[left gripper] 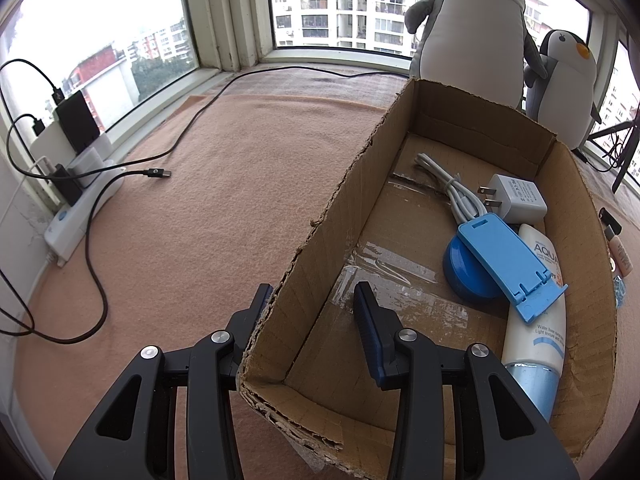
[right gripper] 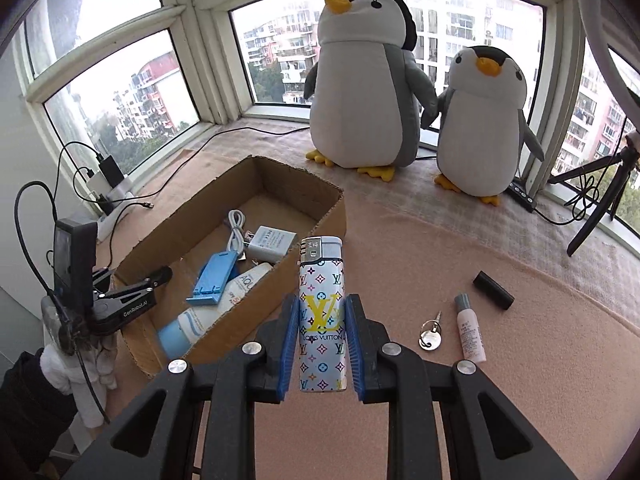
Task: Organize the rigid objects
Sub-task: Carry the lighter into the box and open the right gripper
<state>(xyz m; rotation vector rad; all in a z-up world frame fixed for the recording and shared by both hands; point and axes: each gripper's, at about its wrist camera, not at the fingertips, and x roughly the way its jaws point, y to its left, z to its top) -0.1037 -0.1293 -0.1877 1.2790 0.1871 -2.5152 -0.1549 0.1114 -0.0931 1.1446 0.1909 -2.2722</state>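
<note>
The right gripper point(right gripper: 322, 340) is clamped on something held upright between its blue pads. The left gripper point(left gripper: 316, 312) is spread wide, fingers level.

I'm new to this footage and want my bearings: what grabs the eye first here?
A patterned silver lighter stands upright, clamped in the right gripper. Behind it, two grey-and-white plush penguins stand at the window. The left gripper straddles a wall of the open brown cardboard box.
</note>
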